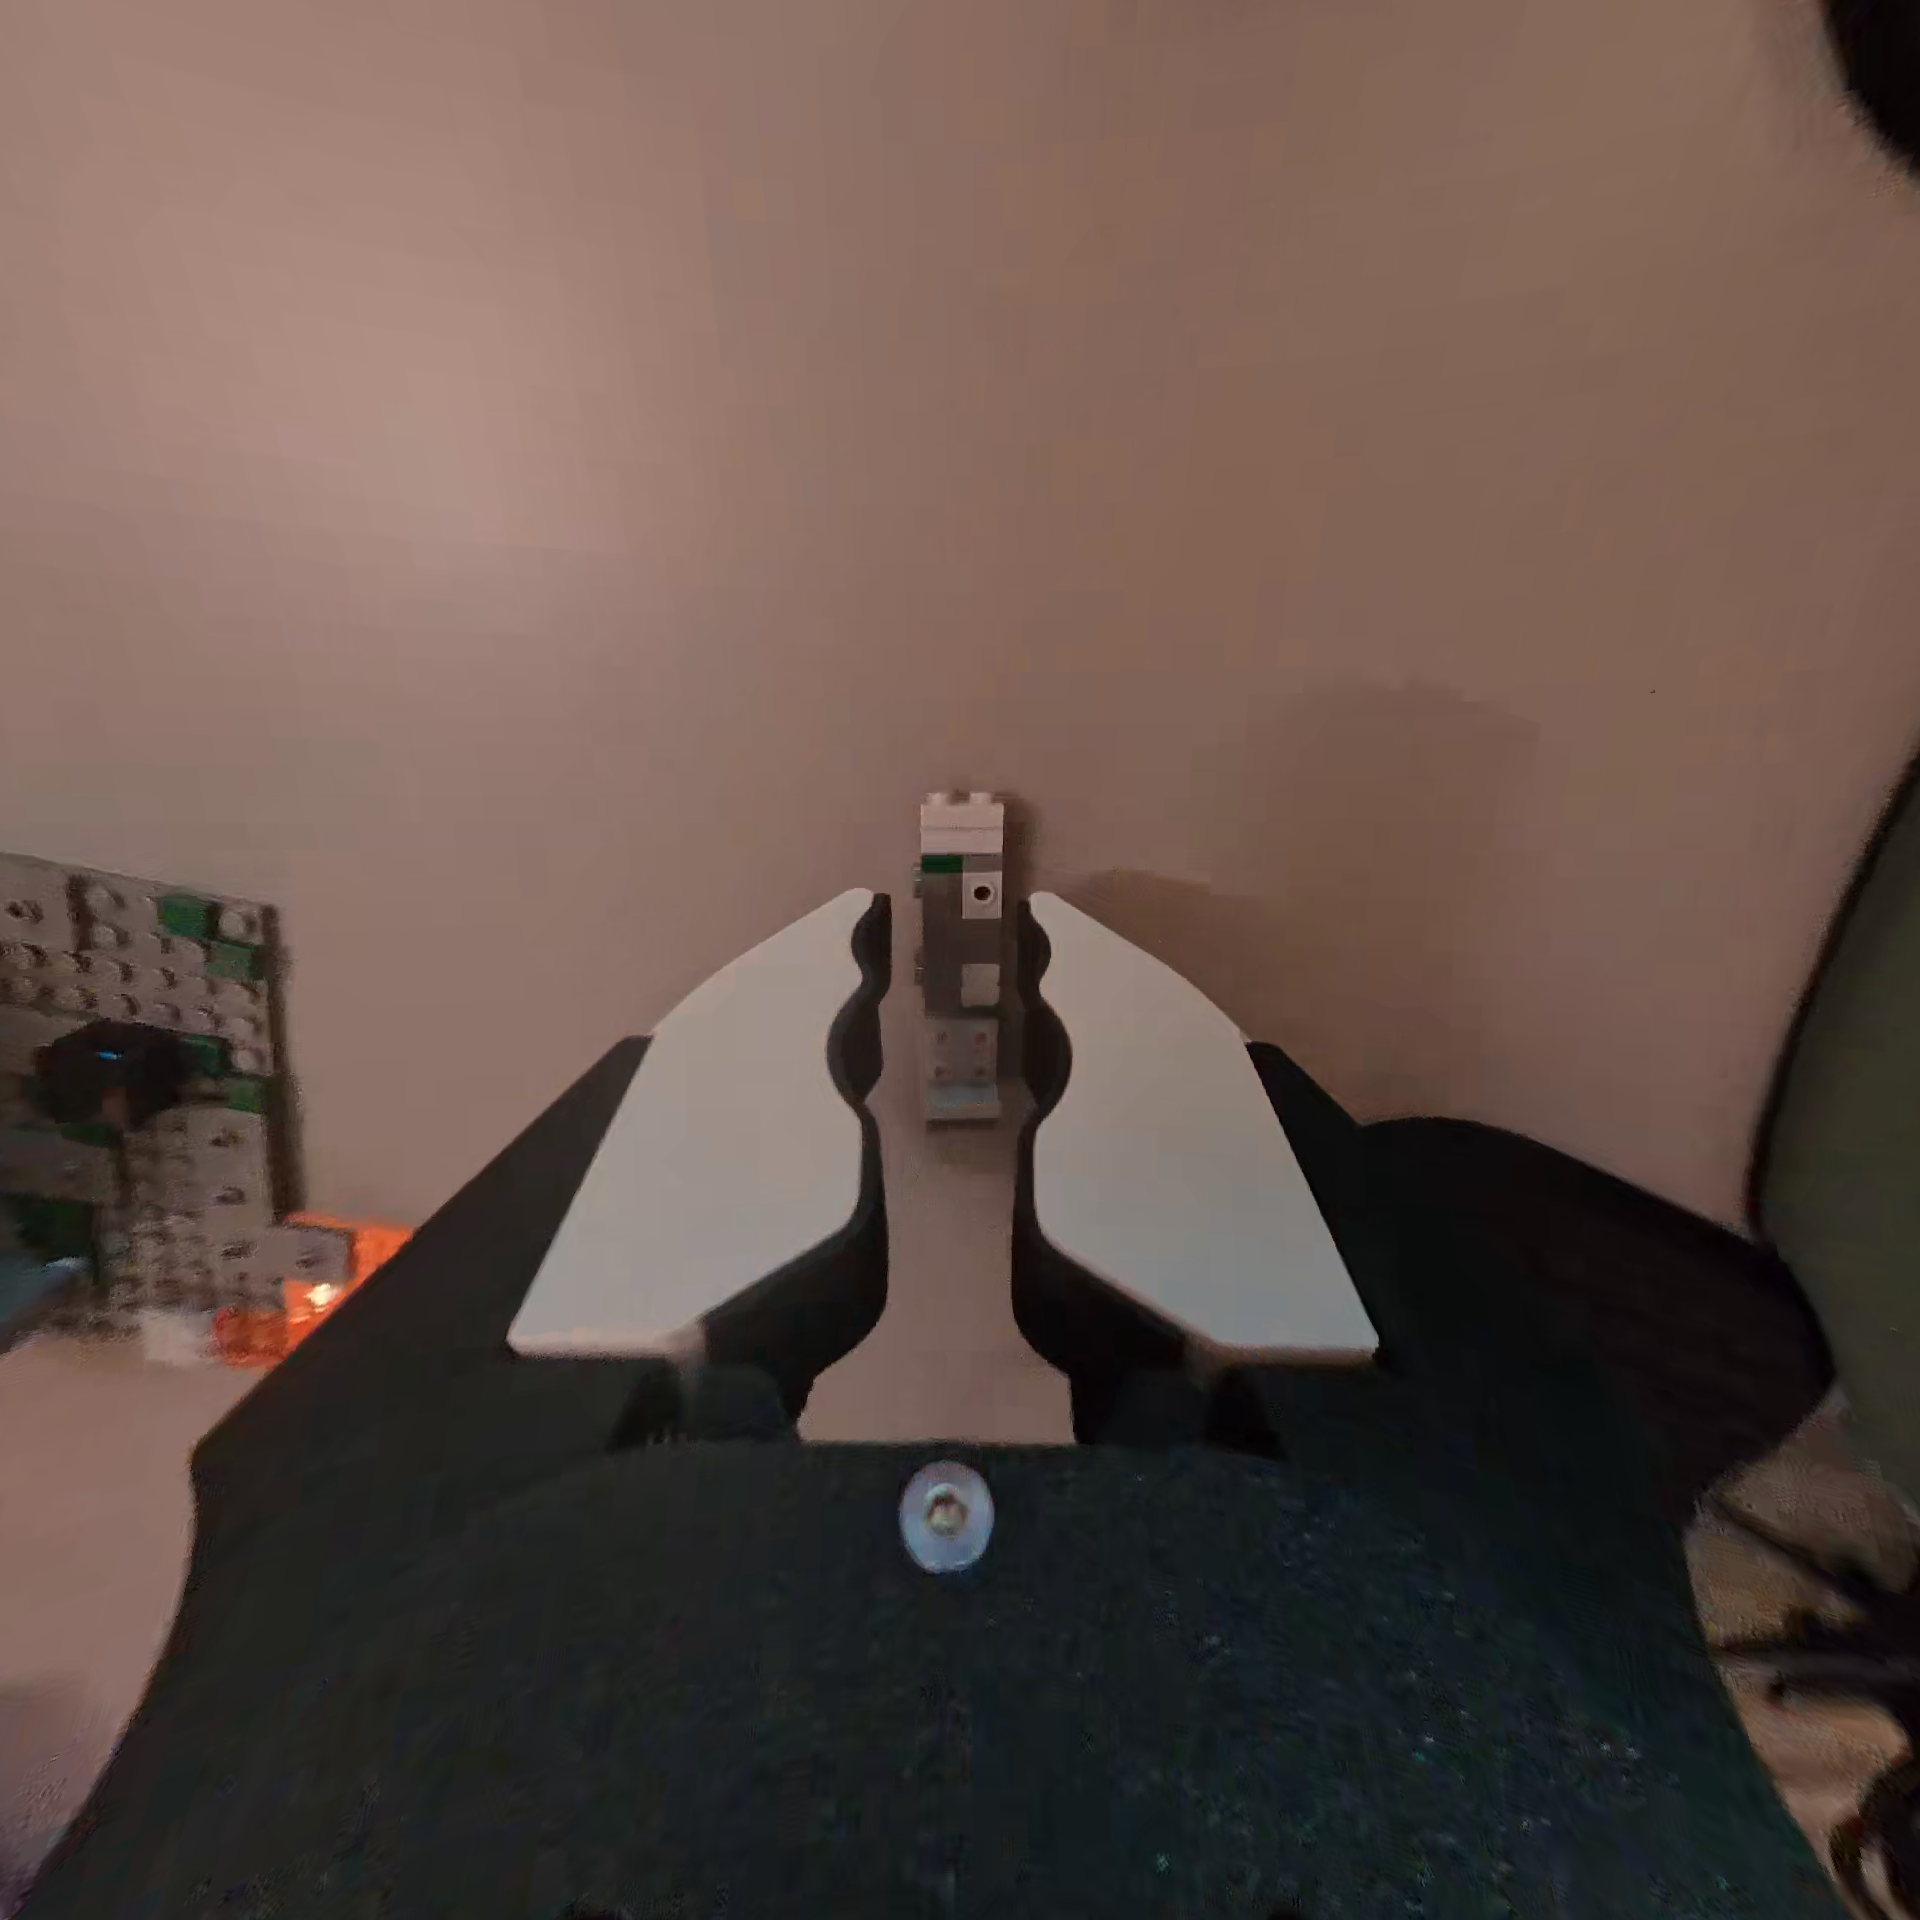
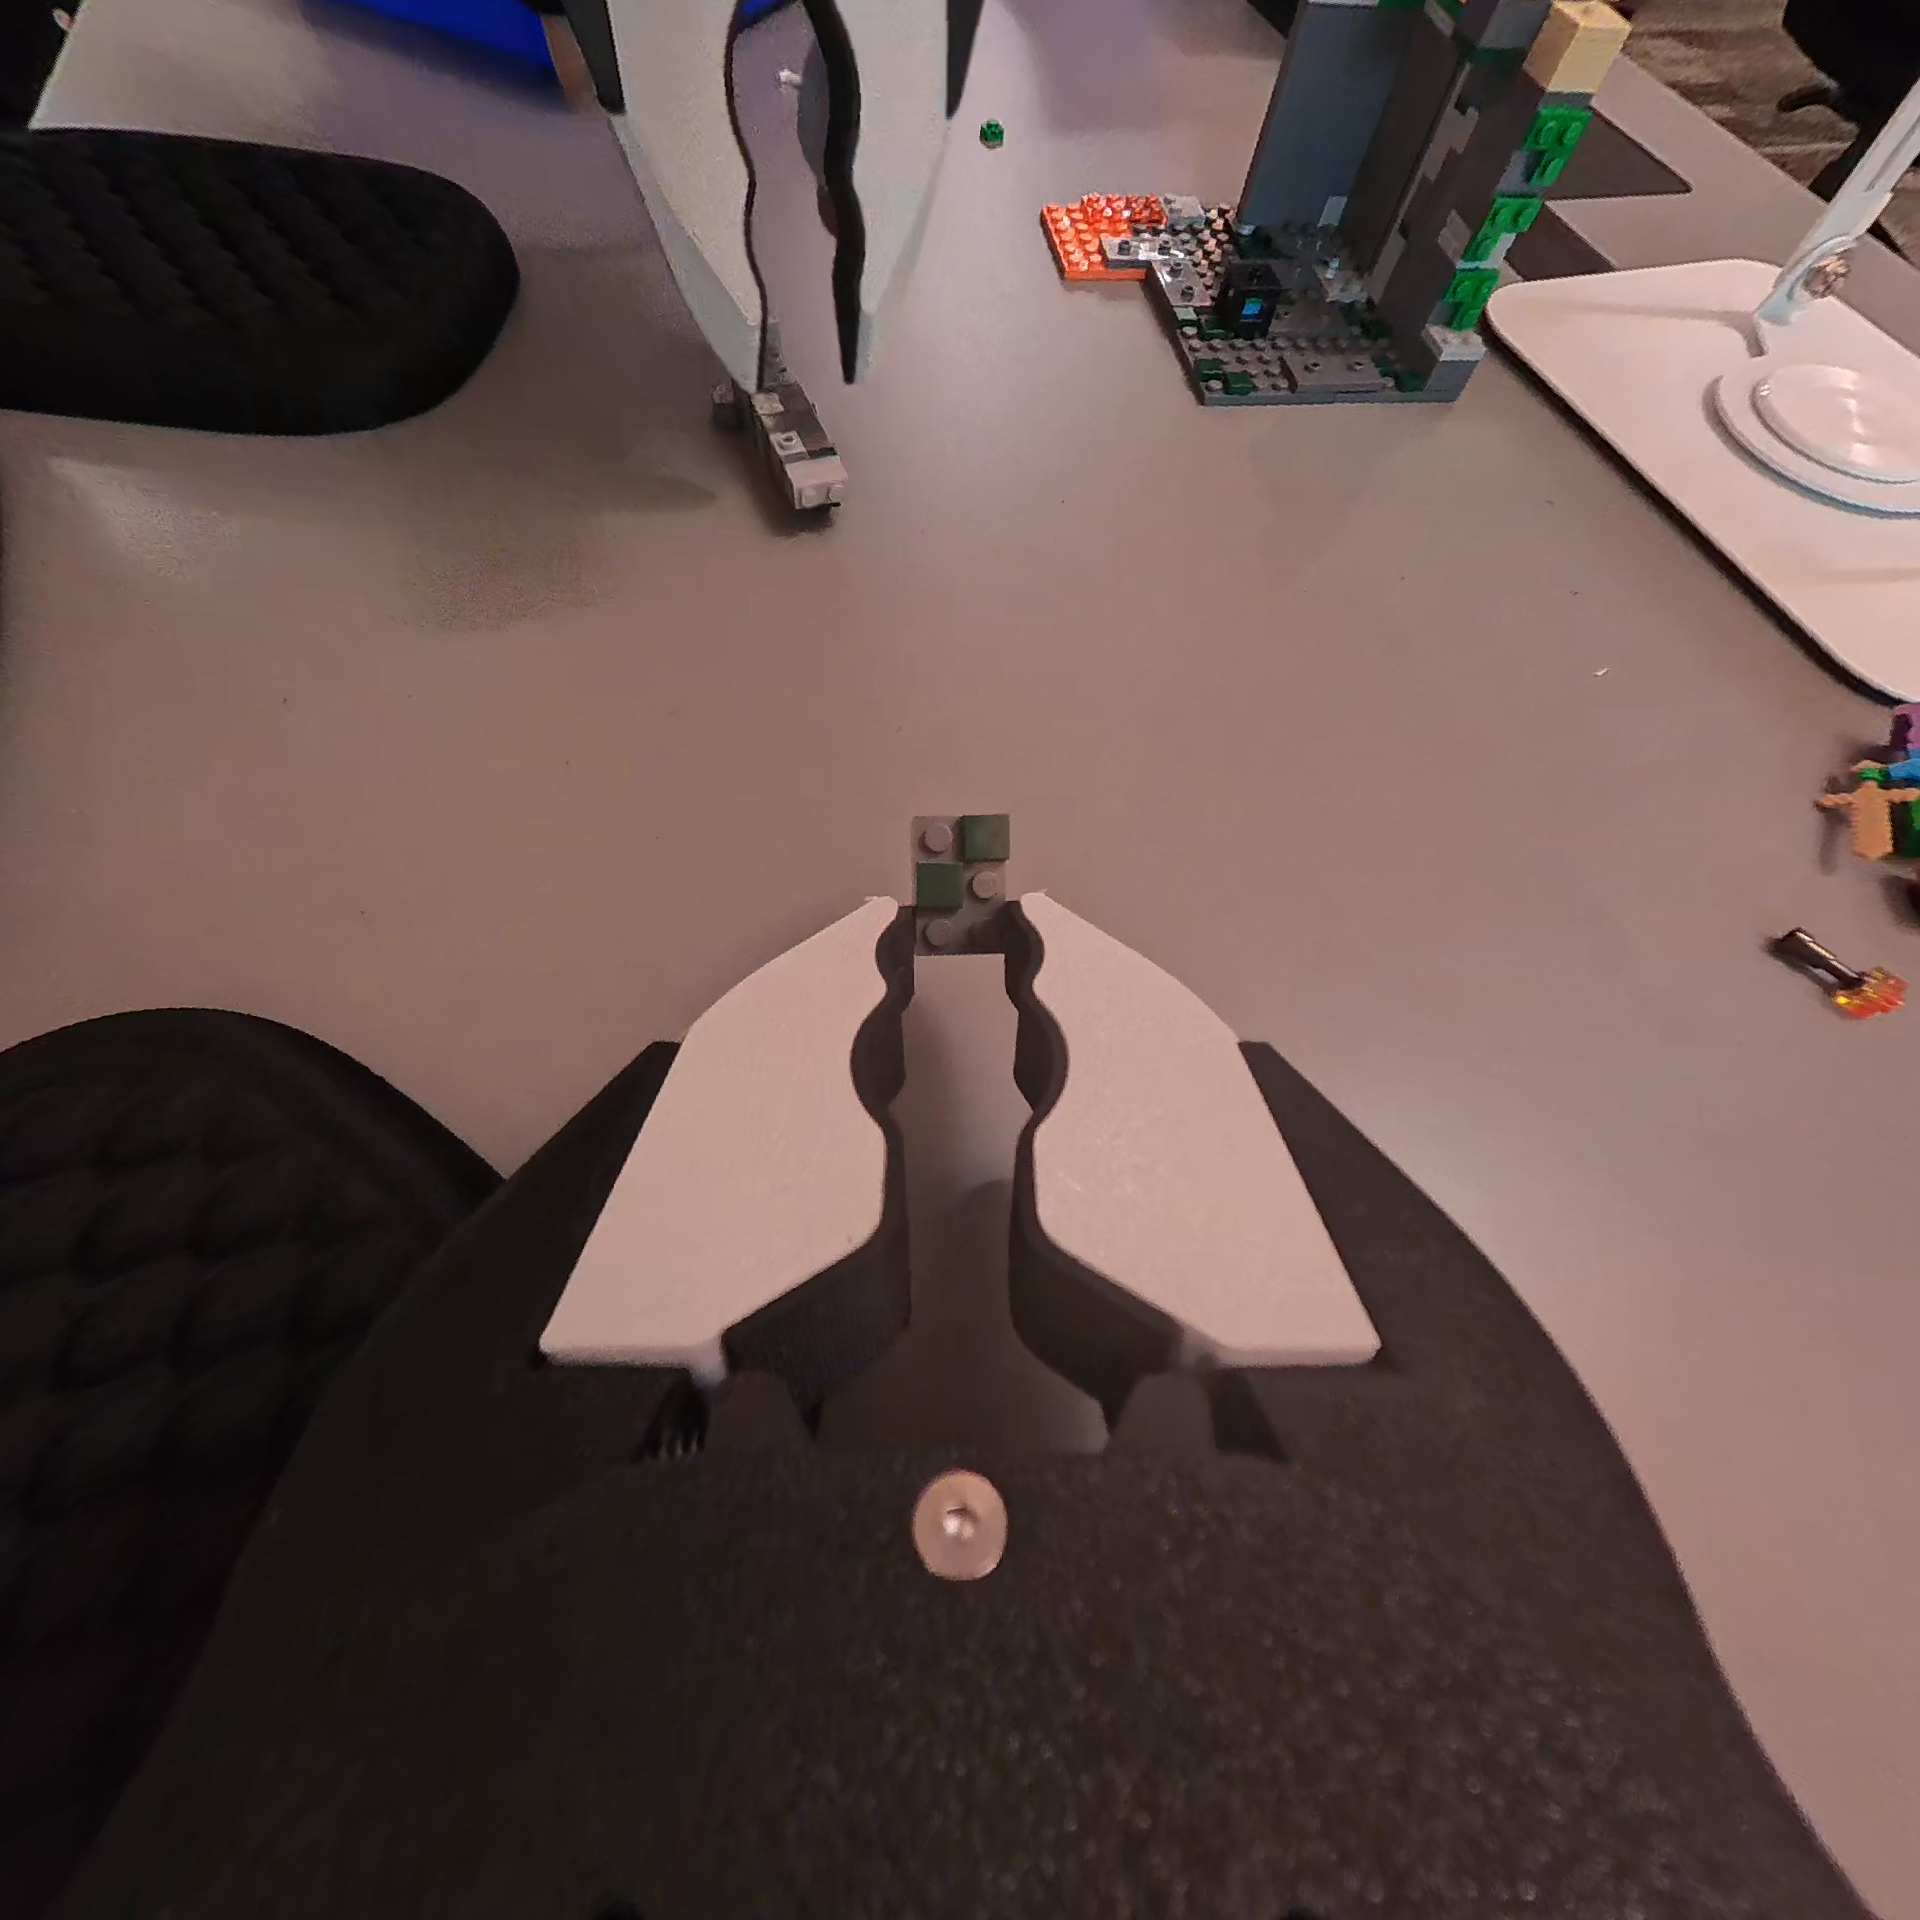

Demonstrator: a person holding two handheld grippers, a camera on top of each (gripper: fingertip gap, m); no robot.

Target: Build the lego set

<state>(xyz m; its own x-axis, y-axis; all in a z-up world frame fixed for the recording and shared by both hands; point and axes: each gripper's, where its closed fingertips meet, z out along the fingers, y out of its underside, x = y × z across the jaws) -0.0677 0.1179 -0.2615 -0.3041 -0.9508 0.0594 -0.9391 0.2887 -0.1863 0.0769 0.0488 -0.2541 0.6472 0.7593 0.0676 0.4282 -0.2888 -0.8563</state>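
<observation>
Your left hand-held gripper (image 1: 957, 920) is narrowed onto a slim grey-and-white brick column (image 1: 961, 961), which runs lengthwise between the fingers; in the left wrist view a thin gap shows on each side of it, but in the right wrist view the column (image 2: 787, 436) hangs from the fingertips with its far end low over the desk (image 2: 1143, 644), so you have it gripped. Its white end points away from you and a short green strip sits just below that white cap.

Your right hand-held gripper (image 2: 958, 912) is pinching the near end of a small grey plate (image 2: 961, 883) that carries 2 dark green tiles set diagonally; the rest of the plate sticks out past the fingertips, level above the desk.

The main model (image 2: 1382, 208), a tall grey wall with green bricks down its edge on a studded base, stands at the far right of the desk, with an orange plate section (image 2: 1101, 234) joined at its left. A white lamp base (image 2: 1714, 416) sits just right of it. A few loose pieces (image 2: 1870, 805) lie near the right edge, and 1 tiny green piece (image 2: 992, 131) lies far back.
</observation>
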